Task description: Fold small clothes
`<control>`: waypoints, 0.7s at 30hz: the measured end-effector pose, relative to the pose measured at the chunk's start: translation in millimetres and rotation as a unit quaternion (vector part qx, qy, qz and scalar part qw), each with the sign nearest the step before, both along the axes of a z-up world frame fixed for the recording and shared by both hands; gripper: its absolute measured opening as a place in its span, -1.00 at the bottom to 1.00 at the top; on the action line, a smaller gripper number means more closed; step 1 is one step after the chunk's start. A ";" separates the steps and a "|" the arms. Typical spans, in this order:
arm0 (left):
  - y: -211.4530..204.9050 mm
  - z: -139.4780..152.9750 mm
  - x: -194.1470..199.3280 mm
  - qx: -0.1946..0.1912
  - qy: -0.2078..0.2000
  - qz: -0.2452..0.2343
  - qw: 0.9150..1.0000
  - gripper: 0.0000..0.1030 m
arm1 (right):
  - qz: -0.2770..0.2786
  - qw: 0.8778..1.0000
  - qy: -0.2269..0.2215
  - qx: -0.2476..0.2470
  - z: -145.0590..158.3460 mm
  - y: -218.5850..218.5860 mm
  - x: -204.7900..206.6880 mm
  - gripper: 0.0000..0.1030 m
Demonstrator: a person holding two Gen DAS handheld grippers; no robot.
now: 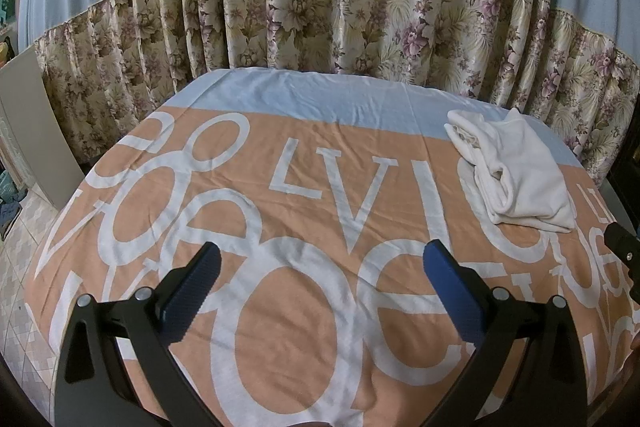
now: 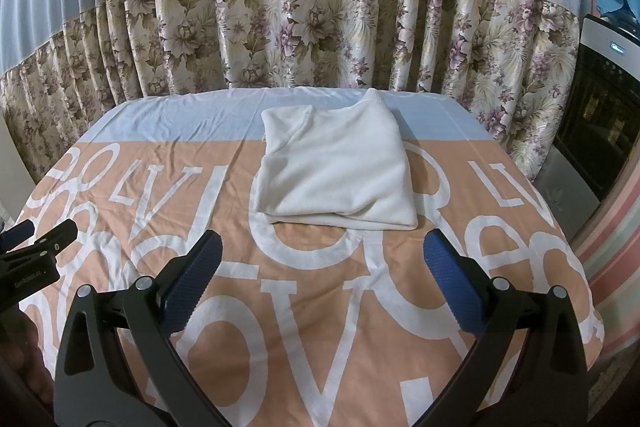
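Curtain (image 2: 280, 27): pale blue above, floral band below, hanging behind the table.
Tablecloth (image 2: 328, 307): peach with large white letters, blue strip at the far edge.
Garment (image 2: 336, 171): white, folded into a rough rectangle, lying far centre-right on the cloth; fabric possibly fleece.
Left gripper (image 1: 320, 263): jaws spread wide, holding nothing, above bare cloth.
Right gripper (image 2: 320, 251): jaws spread wide, empty, just short of the garment.
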State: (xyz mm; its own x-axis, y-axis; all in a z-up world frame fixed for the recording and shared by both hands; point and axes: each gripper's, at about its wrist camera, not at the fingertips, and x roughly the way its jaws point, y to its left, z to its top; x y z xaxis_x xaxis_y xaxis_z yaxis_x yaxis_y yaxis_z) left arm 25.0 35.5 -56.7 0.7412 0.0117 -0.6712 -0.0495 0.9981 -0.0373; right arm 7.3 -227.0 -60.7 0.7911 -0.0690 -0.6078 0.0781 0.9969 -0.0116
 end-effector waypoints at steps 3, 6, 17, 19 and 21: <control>-0.7 -1.2 0.2 -0.001 0.000 -0.001 1.000 0.97 | 0.000 1.000 0.000 0.000 -0.2 -0.1 -0.1 0.94; -1.0 -1.2 0.1 -0.002 0.000 -0.001 1.000 0.97 | 0.000 1.000 0.000 0.000 -0.9 -0.2 -0.8 0.94; -3.4 -3.4 0.0 -0.002 0.002 -0.003 1.000 0.97 | 0.001 1.000 0.000 0.000 -3.6 -0.8 -0.6 0.94; -3.8 -1.8 1.4 -0.002 0.001 -0.003 1.000 0.97 | 0.001 1.000 0.000 0.000 -3.0 -1.0 -0.4 0.94; -4.2 -2.1 1.2 -0.002 0.001 -0.004 1.000 0.97 | 0.001 1.000 0.000 0.000 -2.8 -1.1 -0.7 0.94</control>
State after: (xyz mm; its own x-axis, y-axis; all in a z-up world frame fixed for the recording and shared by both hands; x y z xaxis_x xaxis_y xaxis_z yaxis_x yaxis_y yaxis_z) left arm 26.2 31.4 -58.8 0.7405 0.0039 -0.6721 -0.0421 0.9983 -0.0406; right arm 6.7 -228.1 -63.5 0.7911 -0.0676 -0.6079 0.0763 0.9970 -0.0115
